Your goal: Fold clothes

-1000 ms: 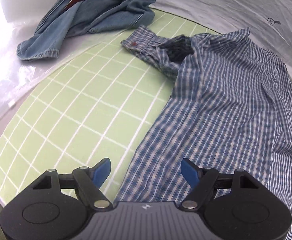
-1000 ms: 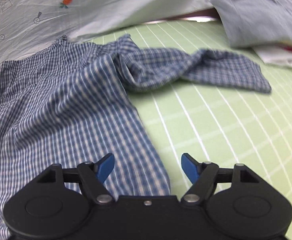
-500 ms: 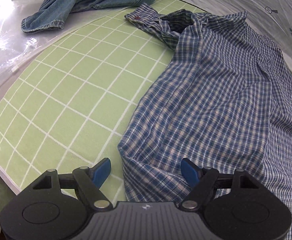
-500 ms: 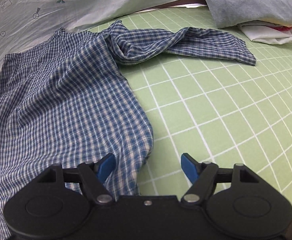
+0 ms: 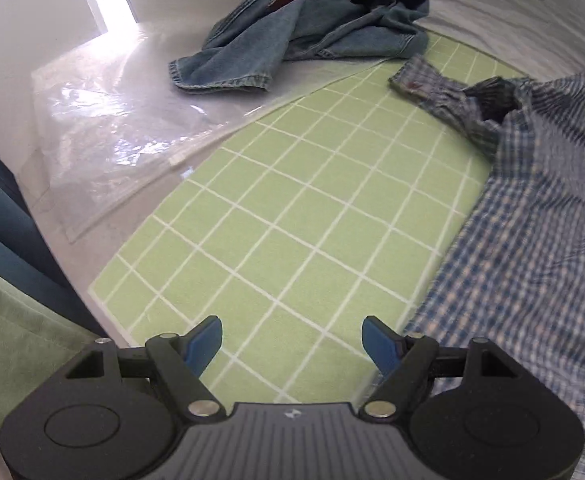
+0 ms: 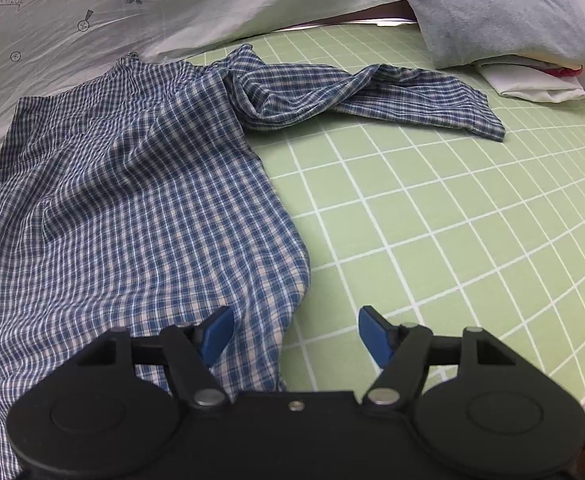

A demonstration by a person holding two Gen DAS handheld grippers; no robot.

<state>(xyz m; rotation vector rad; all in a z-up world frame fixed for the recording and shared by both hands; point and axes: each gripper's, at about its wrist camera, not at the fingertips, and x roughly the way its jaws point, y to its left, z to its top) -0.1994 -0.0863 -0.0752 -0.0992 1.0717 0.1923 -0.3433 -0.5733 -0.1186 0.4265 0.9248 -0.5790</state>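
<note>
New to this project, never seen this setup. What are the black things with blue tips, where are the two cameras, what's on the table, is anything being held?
There is no robot arm here. A person holds one hand-held gripper in each hand, and each carries a fisheye camera looking forward along its two blue-tipped fingers.

The left wrist view shows the left hand-held gripper, open over the bare green grid mat, with nothing between its fingers. Farther back lie denim jeans in a heap and a clear plastic sheet.

The right wrist view shows the right hand-held gripper, also open and holding nothing, with the edge of a blue checked shirt just ahead of it. The shirt lies spread on the mat, one sleeve twisted outwards. A stack of folded clothes sits in the far corner.
</note>
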